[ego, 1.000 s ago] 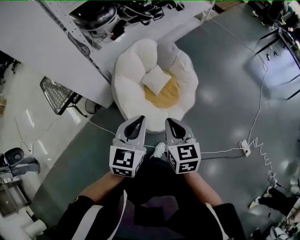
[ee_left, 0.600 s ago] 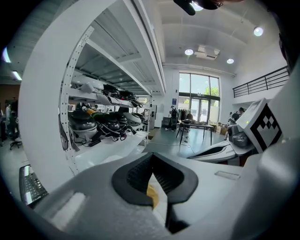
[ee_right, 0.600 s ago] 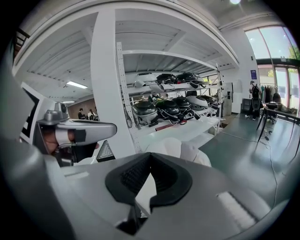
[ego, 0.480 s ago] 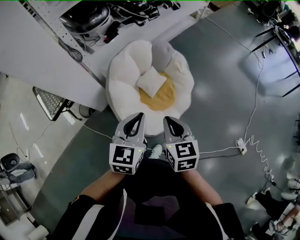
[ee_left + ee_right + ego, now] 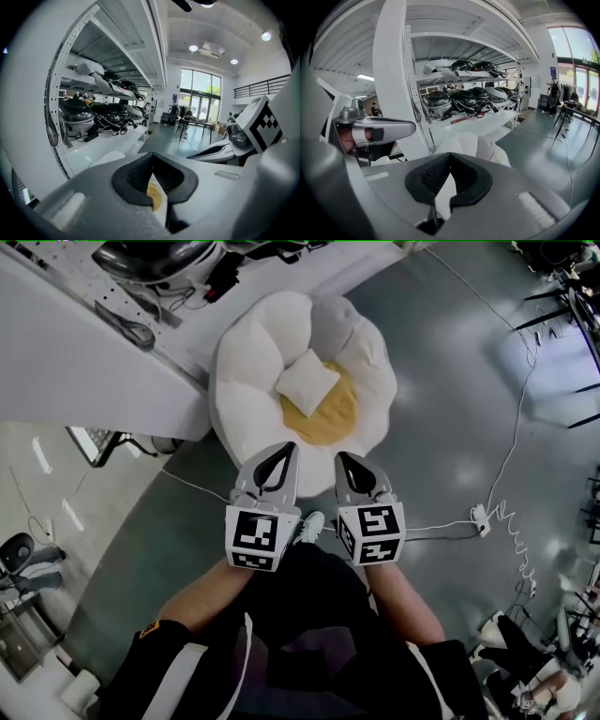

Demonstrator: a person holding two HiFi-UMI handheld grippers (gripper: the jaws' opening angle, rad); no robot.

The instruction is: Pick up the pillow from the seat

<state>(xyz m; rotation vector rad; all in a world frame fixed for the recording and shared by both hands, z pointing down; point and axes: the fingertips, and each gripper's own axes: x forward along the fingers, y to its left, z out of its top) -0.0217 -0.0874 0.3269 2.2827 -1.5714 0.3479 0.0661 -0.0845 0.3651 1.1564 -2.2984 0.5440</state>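
The person had stepped closer to the seat (image 5: 246, 381), the big soft white one on the grey floor (image 5: 450, 409) with a yellow middle. A moment before, the seat was a bit further off; now the tips of both tools reached over its near edge. The left gripper (image 5: 284, 454) and the right gripper (image 5: 345, 461) had come forward and a little lower, side by side. Both had their jaws pressed together at the tips, with nothing in them, just as they had been a moment before. The pillow (image 5: 307, 382) was small, white and square. It lay on the seat, partly on the yellow middle and partly on the back puffs, and it had not moved at all. It was still well apart from both grippers, and nothing was touching it. So I thought the person was only getting near and had not started the picking up yet. I thought the jaws would have to open wide before they could go round the pillow. The white shelf (image 5: 84, 362) stood just beside the seat on the left, so that gripper would need a bit of care there.
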